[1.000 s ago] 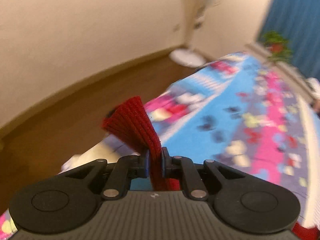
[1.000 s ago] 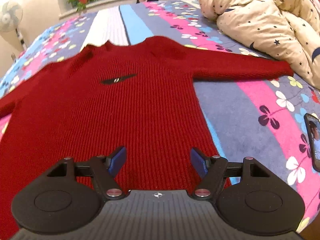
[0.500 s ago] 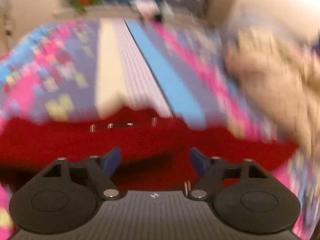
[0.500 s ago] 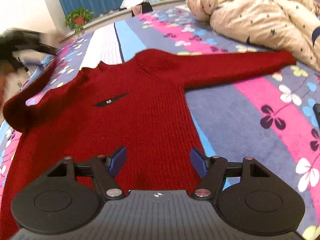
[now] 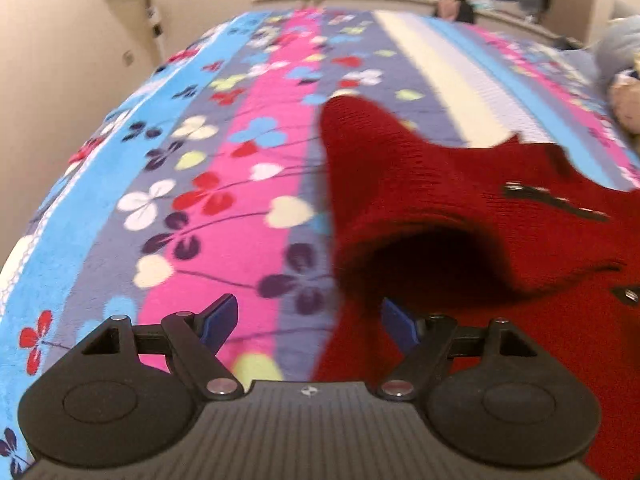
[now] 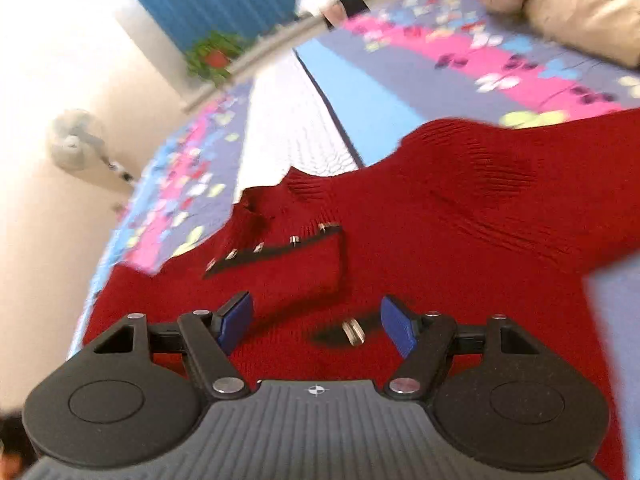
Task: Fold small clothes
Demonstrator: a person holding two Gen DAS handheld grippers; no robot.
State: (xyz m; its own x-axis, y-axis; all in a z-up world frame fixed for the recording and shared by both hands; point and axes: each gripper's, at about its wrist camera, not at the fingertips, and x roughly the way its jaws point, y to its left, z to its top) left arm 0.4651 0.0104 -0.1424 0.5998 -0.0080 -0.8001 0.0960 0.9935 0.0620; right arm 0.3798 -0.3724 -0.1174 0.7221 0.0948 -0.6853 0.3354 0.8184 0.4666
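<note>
Altogether one red sweater (image 6: 420, 240), two empty grippers

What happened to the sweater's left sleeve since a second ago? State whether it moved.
Yes. The left sleeve, then stretched out over the bedspread, now lies folded across the red sweater chest, over its dark trim. The left gripper is open.

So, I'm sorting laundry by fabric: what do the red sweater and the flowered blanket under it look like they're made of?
Red sweater: looks like a matte rib-knit yarn, wool or acrylic, with ribs showing at the collar. Flowered blanket: seems a plush fleece, probably synthetic, with a soft fuzzy nap and printed colors.
</note>
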